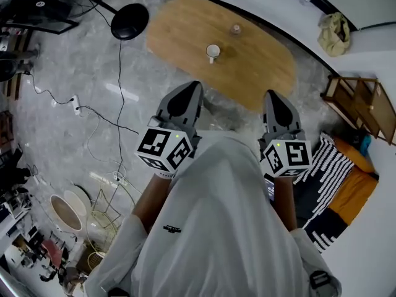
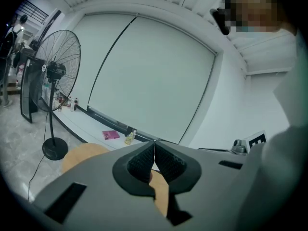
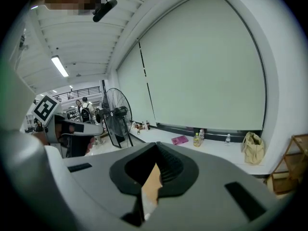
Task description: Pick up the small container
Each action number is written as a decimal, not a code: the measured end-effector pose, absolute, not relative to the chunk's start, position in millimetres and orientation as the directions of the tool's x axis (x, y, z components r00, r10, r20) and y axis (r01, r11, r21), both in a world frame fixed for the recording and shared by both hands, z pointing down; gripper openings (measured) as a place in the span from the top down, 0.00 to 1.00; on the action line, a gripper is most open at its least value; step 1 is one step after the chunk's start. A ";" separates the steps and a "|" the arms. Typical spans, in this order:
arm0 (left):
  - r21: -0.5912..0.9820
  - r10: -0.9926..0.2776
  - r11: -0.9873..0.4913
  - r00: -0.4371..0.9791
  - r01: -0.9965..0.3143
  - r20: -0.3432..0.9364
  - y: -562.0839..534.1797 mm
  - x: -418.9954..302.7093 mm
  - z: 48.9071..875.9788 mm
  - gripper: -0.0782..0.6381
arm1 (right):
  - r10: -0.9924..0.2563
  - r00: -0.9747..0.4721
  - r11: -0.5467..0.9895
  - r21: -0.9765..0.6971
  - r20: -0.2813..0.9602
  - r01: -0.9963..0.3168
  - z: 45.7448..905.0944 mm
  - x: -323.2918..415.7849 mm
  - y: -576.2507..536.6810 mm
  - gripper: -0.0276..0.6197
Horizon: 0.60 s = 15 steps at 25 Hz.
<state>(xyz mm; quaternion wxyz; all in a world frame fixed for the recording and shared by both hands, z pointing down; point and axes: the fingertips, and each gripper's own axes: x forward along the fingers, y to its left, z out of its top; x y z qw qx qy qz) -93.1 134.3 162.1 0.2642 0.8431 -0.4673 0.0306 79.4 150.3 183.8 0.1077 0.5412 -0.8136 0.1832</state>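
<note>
- Far left, on the marble floor: a black fan base (image 1: 129, 21) and loose cables, no part of the job.
- Left gripper (image 1: 190, 90): held out over the floor, short of the table, jaws pressed together with nothing between them.
- Ahead, on the oval wooden table (image 1: 266, 67): a white cup (image 1: 212, 52) near the middle. Just beyond it to the right, the small container (image 1: 236, 28), upright, untouched and well apart from both grippers. Too small here to tell more about it.
- Right gripper (image 1: 274, 98): level with the left one, also short of the table, jaws closed tight and empty.
- By the look of it, at the very start: nothing grasped, nothing lifted.
- Left to do, probably: close in on the table, open one pair of jaws, set them around the container, pinch, raise.
</note>
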 end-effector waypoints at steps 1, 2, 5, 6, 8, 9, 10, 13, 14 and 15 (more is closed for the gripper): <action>0.420 -0.767 -0.432 0.570 -0.798 0.295 126.5 -98.0 161.4 0.86 | -0.847 -0.380 0.336 -0.178 0.373 -0.925 182.6 74.5 141.9 0.95; 0.423 -0.761 -0.440 0.579 -0.792 0.292 118.9 -103.3 161.1 0.86 | -0.852 -0.369 0.326 -0.175 0.371 -0.929 181.5 69.0 133.6 0.95; 0.439 -0.742 -0.458 0.605 -0.773 0.289 97.0 -122.2 161.7 0.86 | -0.866 -0.338 0.299 -0.161 0.369 -0.941 177.8 51.1 110.1 0.95; 0.444 -0.735 -0.463 0.612 -0.767 0.290 90.1 -128.3 162.3 0.86 | -0.870 -0.327 0.289 -0.155 0.369 -0.945 176.4 46.4 103.3 0.95; 0.453 -0.721 -0.473 0.627 -0.756 0.294 77.1 -137.1 164.5 0.86 | -0.876 -0.309 0.273 -0.147 0.371 -0.951 174.7 40.5 92.9 0.95; 0.458 -0.713 -0.476 0.634 -0.751 0.299 71.5 -140.0 166.4 0.86 | -0.877 -0.304 0.270 -0.141 0.372 -0.953 174.6 38.2 90.0 0.95; 0.464 -0.705 -0.479 0.641 -0.746 0.303 66.4 -142.6 168.6 0.86 | -0.878 -0.302 0.271 -0.133 0.372 -0.953 174.7 35.5 88.1 0.95; 0.476 -0.693 -0.483 0.653 -0.735 0.305 50.2 -150.7 173.8 0.86 | -0.875 -0.292 0.276 -0.097 0.386 -0.956 178.3 25.7 82.1 0.95; 0.480 -0.691 -0.483 0.655 -0.733 0.305 46.5 -152.1 175.1 0.86 | -0.872 -0.286 0.273 -0.091 0.397 -0.958 180.7 23.7 80.9 0.95; 0.484 -0.689 -0.481 0.657 -0.731 0.306 44.8 -152.0 176.1 0.86 | -0.868 -0.282 0.269 -0.091 0.409 -0.959 183.1 22.8 81.0 0.95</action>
